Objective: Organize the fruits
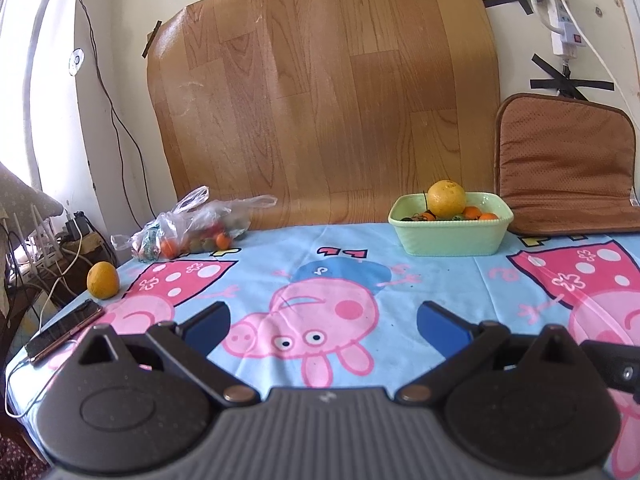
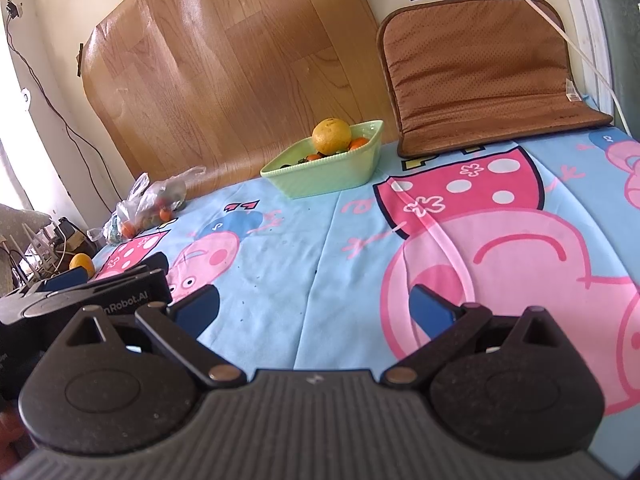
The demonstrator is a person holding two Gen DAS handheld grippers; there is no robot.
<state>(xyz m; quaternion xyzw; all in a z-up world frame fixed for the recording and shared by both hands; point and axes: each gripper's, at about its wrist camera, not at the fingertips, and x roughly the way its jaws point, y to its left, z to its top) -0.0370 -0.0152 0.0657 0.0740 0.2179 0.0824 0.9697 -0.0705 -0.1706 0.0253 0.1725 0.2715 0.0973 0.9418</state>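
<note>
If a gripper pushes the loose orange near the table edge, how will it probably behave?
The loose orange looks round and firm, so it would probably roll rather than slide. It sits close to the table edge, so a push leftward might send it off. The tablecloth may slow it slightly.

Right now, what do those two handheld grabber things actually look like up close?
Both look alike. The left gripper and right gripper each have a ribbed grey plastic body, two rounded black speckled side housings, black link arms on brass-coloured pivot pins, and blue flat-padded jaws. White lettering ending "nRobot.AI" marks the left gripper's side, seen from the right camera. No cables show on either.
</note>
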